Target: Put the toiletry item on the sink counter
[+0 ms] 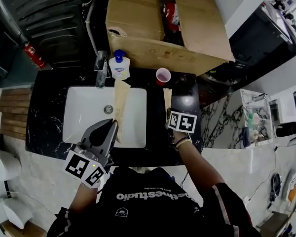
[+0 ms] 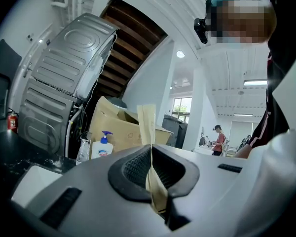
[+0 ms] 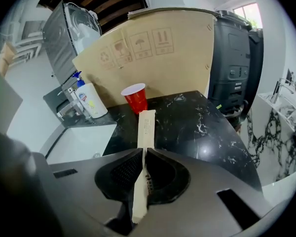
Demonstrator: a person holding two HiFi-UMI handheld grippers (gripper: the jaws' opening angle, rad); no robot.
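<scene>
Two long tan paper packets are in hand. In the head view my left gripper (image 1: 113,125) hangs over the white sink (image 1: 89,107), shut on one packet (image 1: 121,107) that points toward the faucet (image 1: 101,65). In the left gripper view that packet (image 2: 148,125) stands clamped between the pads of the gripper (image 2: 151,149). My right gripper (image 1: 168,113) is low over the black marble counter (image 1: 49,107), right of the basin. The second packet (image 3: 146,127) lies between the right gripper's (image 3: 143,154) jaws, pointing at the red cup (image 3: 135,98). A thin gap shows beside it.
A soap pump bottle (image 1: 119,65) stands behind the basin beside the faucet, and the red cup (image 1: 163,75) is to its right. A large open cardboard box (image 1: 153,28) fills the back. A marble ledge with small items (image 1: 254,122) lies to the right.
</scene>
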